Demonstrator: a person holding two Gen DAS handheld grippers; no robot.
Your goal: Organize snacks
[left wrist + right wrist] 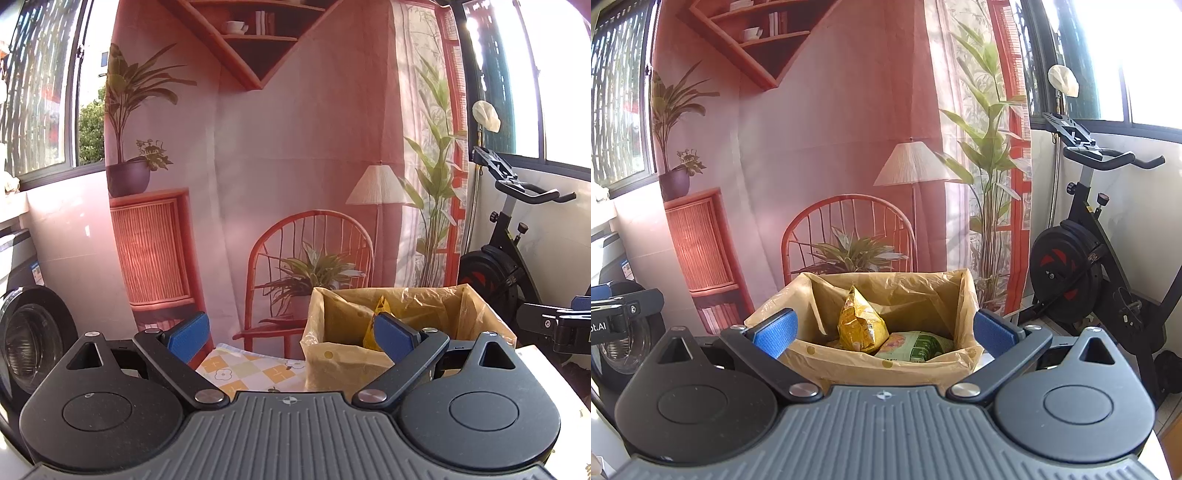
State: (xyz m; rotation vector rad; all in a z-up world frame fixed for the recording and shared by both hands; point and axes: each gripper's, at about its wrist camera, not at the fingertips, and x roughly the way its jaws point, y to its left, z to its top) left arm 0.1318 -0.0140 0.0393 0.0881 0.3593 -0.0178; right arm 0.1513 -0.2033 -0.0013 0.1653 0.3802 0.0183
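A box lined with a yellow plastic bag stands on the table, just in front of my right gripper, which is open and empty. Inside it a yellow snack packet stands upright and a green snack packet lies beside it. In the left wrist view the same lined box is ahead and to the right, with the yellow packet showing behind the right finger. My left gripper is open and empty, over a checked tablecloth.
A printed backdrop of a pink room hangs behind the table. An exercise bike stands at the right. A washing machine is at the left. The right gripper's body shows at the left view's right edge.
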